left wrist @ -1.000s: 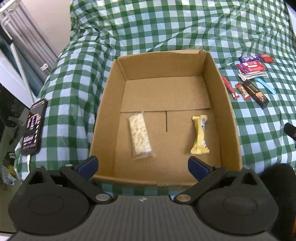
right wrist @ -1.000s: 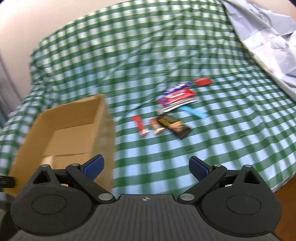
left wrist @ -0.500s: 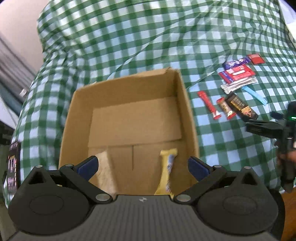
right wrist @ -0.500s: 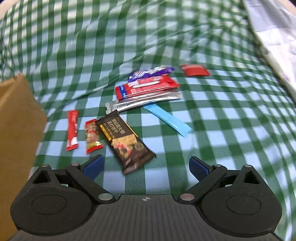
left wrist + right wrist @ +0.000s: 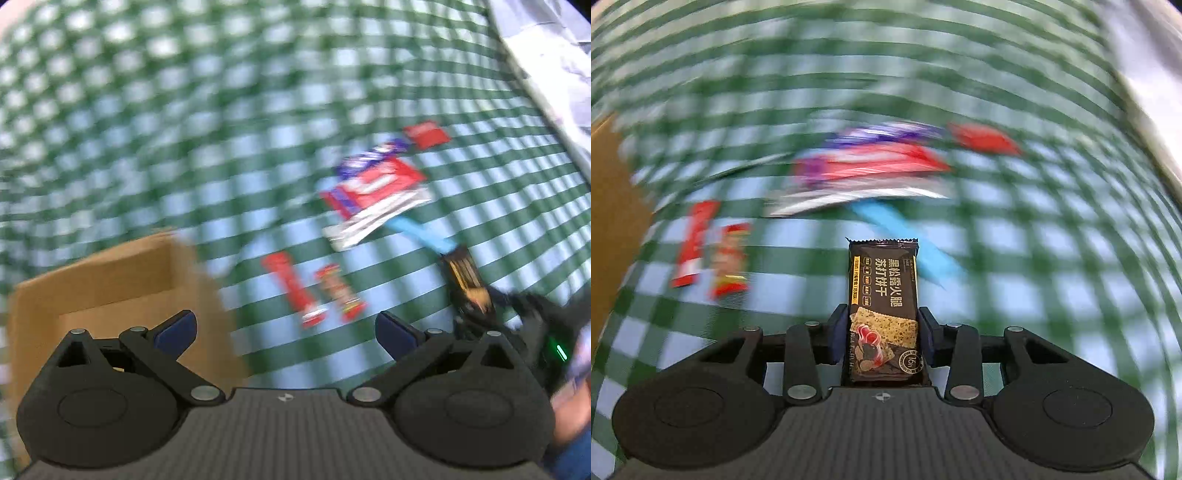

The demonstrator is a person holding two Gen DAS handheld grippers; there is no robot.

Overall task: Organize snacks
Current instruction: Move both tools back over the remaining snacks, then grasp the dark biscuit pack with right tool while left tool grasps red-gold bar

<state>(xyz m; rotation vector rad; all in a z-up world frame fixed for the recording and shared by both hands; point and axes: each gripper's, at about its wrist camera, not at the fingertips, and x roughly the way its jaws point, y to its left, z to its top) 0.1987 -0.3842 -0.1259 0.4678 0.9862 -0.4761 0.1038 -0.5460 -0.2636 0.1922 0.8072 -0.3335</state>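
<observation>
Snacks lie scattered at mid-right of my left wrist view on the green checked cloth (image 5: 221, 110), with the cardboard box (image 5: 110, 280) lower left; my left tool (image 5: 284, 328) gapes wide, empty. From the right wrist, my right tool (image 5: 882, 338) is closing on the dark cracker bar (image 5: 882, 295), pads against its sides, at lower centre.

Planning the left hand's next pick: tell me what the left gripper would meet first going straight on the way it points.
Probably the two small red snack packets on the checked cloth, lying ahead between its open fingers; blur leaves depth uncertain.
</observation>
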